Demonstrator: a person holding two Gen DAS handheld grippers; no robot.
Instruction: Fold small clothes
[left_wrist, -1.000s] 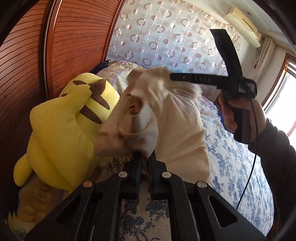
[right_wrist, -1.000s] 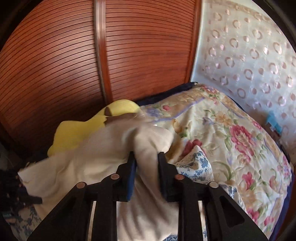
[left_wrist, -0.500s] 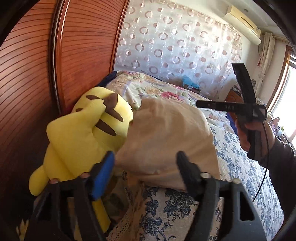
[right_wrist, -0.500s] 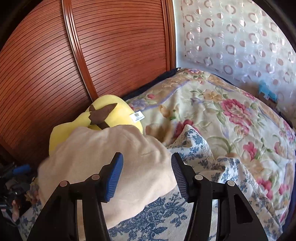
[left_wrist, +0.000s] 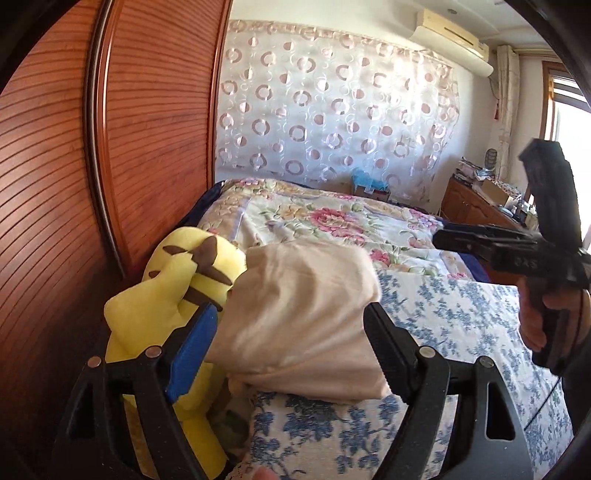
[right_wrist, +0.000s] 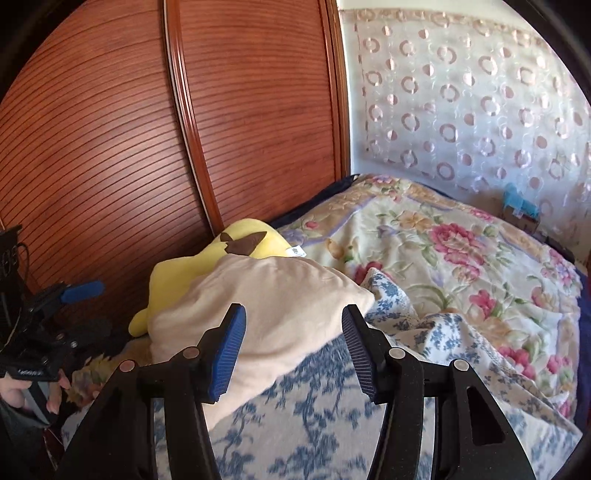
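Your folded cream garment (left_wrist: 299, 314) lies on the bed (left_wrist: 461, 325), at the edge that runs along the wooden wardrobe (left_wrist: 155, 129), its far side pressed against the yellow plush toy (left_wrist: 177, 291). It sits on the blue-flowered sheet, just short of where the rose-patterned quilt (right_wrist: 461, 251) begins.

Both pairs of tongs are spread wide and grip nothing. Your left tongs (left_wrist: 291, 332) look straight onto the bundle's near folded edge, which fills the gap between the two fingers; your right tongs (right_wrist: 293, 328) frame its other end from the opposite side. The bundle's long axis seems to run roughly between your two hands, along the wardrobe-side edge of the bed. The left hand looks the nearer, with the cloth almost at its fingertips, so it is probably the one to press or tidy the fold.

The left view shows the stacked layers at the near edge and your right tongs (left_wrist: 491, 243) held up well clear of the cloth, over the middle of the bed. The right view shows the bundle's smooth top, its corner (right_wrist: 365, 297) pointing toward the quilt, and your left tongs (right_wrist: 74, 295) low by the wardrobe.
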